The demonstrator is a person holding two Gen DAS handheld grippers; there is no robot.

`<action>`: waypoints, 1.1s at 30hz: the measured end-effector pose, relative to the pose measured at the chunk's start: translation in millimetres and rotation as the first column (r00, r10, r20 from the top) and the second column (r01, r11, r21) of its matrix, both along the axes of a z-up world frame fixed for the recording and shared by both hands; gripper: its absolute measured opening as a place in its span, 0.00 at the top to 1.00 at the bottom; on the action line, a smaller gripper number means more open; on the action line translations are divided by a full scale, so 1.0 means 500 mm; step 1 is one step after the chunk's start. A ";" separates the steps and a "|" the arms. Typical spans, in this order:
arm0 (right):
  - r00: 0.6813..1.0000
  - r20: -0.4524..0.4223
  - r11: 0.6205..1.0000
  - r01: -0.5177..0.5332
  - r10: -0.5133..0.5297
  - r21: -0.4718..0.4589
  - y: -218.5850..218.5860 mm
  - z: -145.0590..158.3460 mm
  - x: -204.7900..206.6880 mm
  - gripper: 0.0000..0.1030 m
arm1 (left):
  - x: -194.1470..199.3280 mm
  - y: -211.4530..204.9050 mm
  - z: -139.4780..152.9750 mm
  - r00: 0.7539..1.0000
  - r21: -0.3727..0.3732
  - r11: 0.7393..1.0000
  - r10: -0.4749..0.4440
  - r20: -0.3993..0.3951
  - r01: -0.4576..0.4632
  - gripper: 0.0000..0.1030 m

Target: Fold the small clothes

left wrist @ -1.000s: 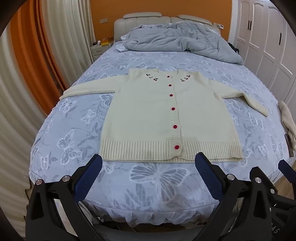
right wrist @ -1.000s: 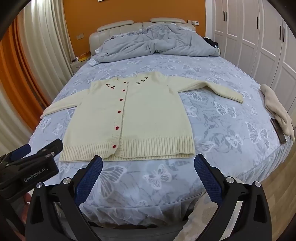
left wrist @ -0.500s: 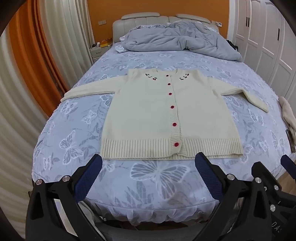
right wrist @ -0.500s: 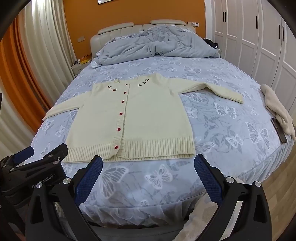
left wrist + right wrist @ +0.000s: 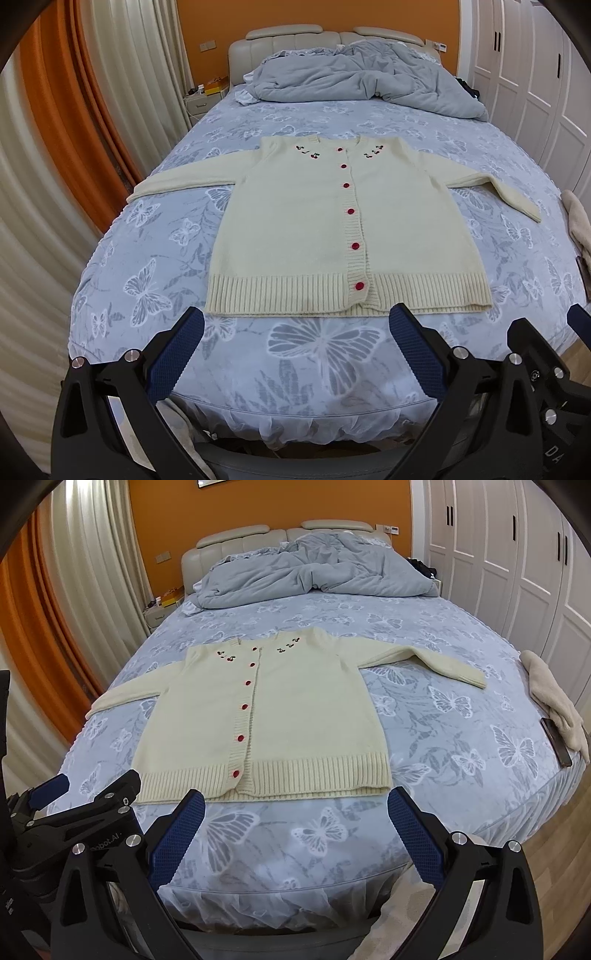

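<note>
Above bed (image 5: 147, 258), both claws wide, empty

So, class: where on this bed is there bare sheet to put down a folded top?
Bare sheet lies right of the cardigan, short of the towel and phone. A strip runs between collar and duvet. The foot edge before the hem is free. The middle is taken.

A cardigan (image 5: 266, 716) lies flat mid-bed (image 5: 443, 738), sleeves spread. The right gripper (image 5: 295, 834) hangs open over the foot edge. A towel (image 5: 554, 698) lies at the right edge.
</note>
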State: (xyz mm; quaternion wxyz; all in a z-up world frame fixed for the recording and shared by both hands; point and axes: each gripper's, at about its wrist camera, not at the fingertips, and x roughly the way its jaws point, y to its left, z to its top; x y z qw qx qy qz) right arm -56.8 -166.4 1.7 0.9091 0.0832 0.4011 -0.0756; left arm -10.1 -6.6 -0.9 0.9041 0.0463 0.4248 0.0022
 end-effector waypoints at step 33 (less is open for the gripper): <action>1.000 -0.002 1.000 0.000 0.000 0.004 0.002 -0.003 -0.003 0.05 | -0.004 0.006 0.006 1.000 0.009 1.000 0.009 0.005 -0.009 0.05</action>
